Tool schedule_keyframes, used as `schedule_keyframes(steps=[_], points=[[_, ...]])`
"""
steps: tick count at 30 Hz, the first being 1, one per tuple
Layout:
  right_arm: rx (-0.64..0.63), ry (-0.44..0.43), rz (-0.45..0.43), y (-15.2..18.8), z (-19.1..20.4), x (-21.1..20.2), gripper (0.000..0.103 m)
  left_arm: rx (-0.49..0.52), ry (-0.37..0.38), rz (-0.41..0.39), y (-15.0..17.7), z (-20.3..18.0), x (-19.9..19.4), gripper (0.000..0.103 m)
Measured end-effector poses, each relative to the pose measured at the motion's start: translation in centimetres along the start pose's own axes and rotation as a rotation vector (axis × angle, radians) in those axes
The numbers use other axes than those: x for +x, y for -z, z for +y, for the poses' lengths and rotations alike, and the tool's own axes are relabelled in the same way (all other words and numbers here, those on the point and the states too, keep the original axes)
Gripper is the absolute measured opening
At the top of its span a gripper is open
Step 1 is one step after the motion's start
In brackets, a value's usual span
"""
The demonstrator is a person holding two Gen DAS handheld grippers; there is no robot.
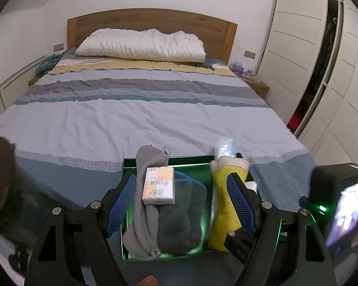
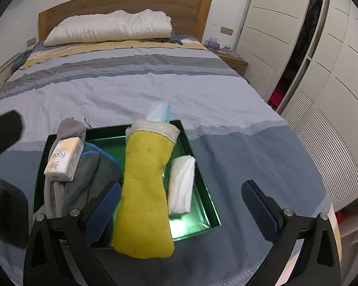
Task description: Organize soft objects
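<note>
Hovering over the green box, both my grippers are empty. Left gripper gapes around the tissue pack. Right gripper is wide, yellow cloth just inside its left finger.

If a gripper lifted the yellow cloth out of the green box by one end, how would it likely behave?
The yellow cloth looks like plush fabric, so it would probably droop and fold. It seems light. Its near end already overhangs the green box rim, so a push might slide it out onto the bedspread.
</note>
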State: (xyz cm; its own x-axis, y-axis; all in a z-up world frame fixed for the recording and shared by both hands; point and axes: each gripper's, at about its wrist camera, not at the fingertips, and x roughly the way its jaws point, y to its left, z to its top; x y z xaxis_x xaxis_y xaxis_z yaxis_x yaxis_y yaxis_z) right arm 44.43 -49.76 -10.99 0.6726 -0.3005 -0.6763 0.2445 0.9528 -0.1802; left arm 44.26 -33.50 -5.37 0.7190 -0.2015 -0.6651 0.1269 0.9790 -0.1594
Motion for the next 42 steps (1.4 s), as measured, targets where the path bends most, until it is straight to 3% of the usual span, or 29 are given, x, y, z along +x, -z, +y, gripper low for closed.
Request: schedule_keyframes(steps=[9,20,28,37,38,39,42], points=[[0.060,0.005,-0.021,3.2,-1.1,-5.1,0.103,0.096,0.084,-0.026,3.9,0.5,-7.7,0.073],[0.087,-0.005,-0.048,12.5,1.0,-16.0,0.103,0.229,0.028,0.022,11.0,6.8,-14.6,0.073],[0.076,-0.055,-0.071,18.3,4.9,-25.3,0.103,0.216,0.015,0.075,14.5,12.4,-18.7,0.073],[0.070,-0.071,-0.130,23.5,8.9,-35.4,0.103,0.167,0.024,0.050,16.8,17.4,-23.6,0.073],[0.068,-0.067,-0.142,24.0,9.3,-36.5,0.103,0.166,0.026,0.041,16.9,17.8,-24.2,0.081],[0.065,-0.066,-0.149,24.3,9.7,-37.3,0.103,0.164,0.025,0.030,17.1,18.3,-25.0,0.099],[0.056,-0.064,-0.173,25.6,11.0,-40.0,0.103,0.151,0.036,-0.010,17.9,19.4,-27.4,0.102]])
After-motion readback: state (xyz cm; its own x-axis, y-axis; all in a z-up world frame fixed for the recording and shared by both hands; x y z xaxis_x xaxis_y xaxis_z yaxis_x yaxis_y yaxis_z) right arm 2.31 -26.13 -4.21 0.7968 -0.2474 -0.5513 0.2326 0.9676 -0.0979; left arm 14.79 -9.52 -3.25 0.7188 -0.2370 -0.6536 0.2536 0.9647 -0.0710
